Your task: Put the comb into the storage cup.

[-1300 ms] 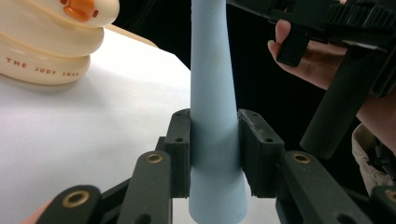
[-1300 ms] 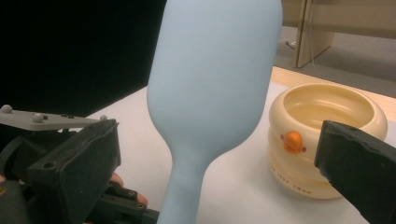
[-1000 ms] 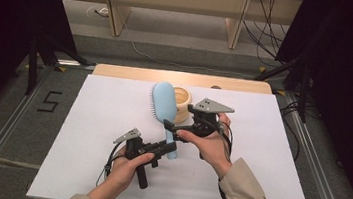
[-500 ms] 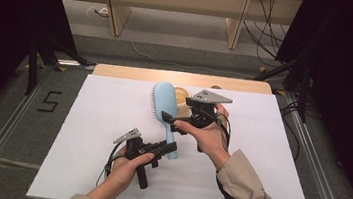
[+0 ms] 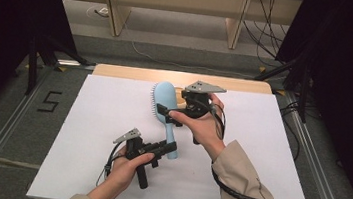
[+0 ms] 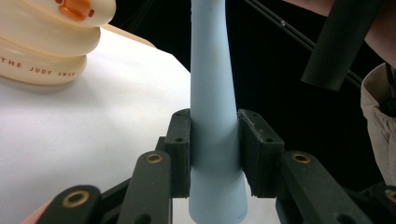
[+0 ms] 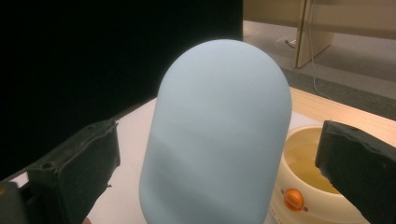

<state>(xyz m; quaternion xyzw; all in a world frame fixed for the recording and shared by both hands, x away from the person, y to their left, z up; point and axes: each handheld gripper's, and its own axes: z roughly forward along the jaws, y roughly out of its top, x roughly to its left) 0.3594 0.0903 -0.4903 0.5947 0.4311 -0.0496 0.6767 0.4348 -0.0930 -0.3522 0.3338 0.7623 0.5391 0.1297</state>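
left tongs (image 6: 215, 154) pinched pale-blue plastic hairbrush (image 5: 166, 109) at handle end | long axis ran straight ahead | right tongs (image 7: 219, 163) spread astride oval head, untouching

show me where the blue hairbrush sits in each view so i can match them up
High view: blue hairbrush at centre, handle toward the person.
Left gripper view: its handle stands upright at centre, clamped between the jaws.
Right gripper view: its rounded back at centre.
Shared landmark: cream tub behind the brush.
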